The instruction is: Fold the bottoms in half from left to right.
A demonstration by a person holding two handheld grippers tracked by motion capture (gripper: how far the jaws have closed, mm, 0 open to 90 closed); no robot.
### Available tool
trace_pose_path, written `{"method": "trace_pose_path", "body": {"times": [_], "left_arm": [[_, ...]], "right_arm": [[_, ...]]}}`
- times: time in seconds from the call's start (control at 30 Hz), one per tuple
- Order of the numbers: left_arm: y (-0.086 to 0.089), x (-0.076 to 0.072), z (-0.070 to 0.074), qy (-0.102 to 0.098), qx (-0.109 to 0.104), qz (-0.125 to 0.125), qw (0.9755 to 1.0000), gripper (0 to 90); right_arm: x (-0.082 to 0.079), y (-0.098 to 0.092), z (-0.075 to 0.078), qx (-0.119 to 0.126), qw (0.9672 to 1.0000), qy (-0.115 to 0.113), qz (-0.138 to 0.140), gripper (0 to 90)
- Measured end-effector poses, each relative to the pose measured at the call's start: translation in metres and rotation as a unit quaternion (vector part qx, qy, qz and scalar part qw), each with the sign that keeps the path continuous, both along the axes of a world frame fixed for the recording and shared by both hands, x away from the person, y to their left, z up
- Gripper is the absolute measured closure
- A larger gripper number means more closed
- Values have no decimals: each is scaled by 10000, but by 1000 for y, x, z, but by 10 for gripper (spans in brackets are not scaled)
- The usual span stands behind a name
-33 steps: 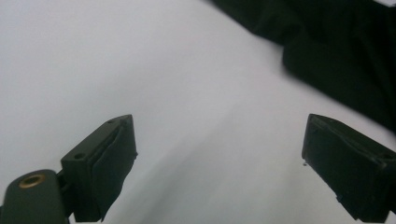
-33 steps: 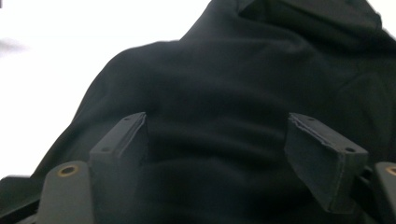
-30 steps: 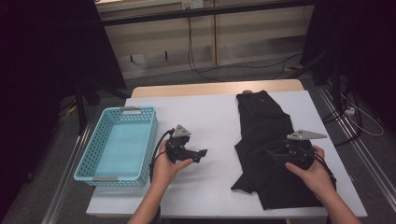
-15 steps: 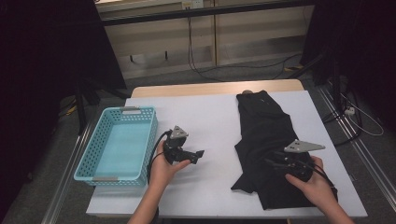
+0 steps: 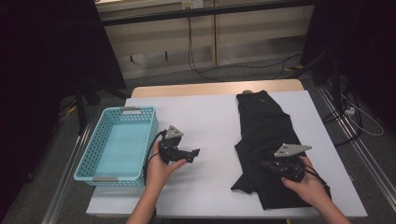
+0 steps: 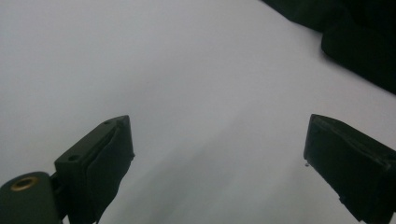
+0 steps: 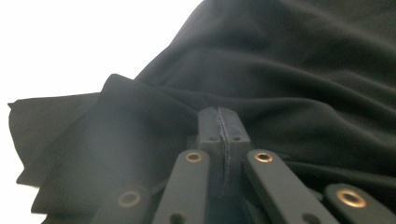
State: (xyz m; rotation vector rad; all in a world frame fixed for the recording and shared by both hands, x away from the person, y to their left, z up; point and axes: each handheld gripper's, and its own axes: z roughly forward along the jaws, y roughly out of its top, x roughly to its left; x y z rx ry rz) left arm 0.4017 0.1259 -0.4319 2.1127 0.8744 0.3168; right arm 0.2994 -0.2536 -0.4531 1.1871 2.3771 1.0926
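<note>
A black garment (image 5: 261, 121) lies lengthwise on the right half of the white table (image 5: 210, 116). My right gripper (image 5: 264, 164) rests low on its near part, pointing left. In the right gripper view its jaws have just been closing and now stand together, and the right gripper (image 7: 218, 112) pinches a raised fold of the black garment (image 7: 303, 60), with creases running to the tips. My left gripper (image 5: 194, 152) hovers over bare table left of the cloth. The left gripper (image 6: 218, 126) is open with nothing between its jaws, and the garment's edge (image 6: 359, 51) shows at the top right.
A light blue plastic basket (image 5: 88, 158) with nothing in it stands at the table's left edge. Bare white table lies between the basket and the garment. Beyond the far edge are a wooden strip, cables on the floor and dark stands.
My right hand has moved nearer to me and slightly left, sinking onto the garment, and its jaws have closed. The left hand has stayed where it was.
</note>
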Motion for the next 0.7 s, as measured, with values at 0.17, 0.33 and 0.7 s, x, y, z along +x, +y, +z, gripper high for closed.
{"method": "trace_pose_path", "body": {"times": [0.17,0.33,0.7], "left_arm": [[2,0,0,-11,30,16,10000,84],[2,0,-1,7,48,-2,10000,84],[-2,0,-2,26,53,-7,10000,86]], "right_arm": [[-3,-12,4,89,9999,-51,-32,900],[-12,-29,22,294,9990,-303,-125,900],[-43,-71,25,317,9984,-335,-331,900]]}}
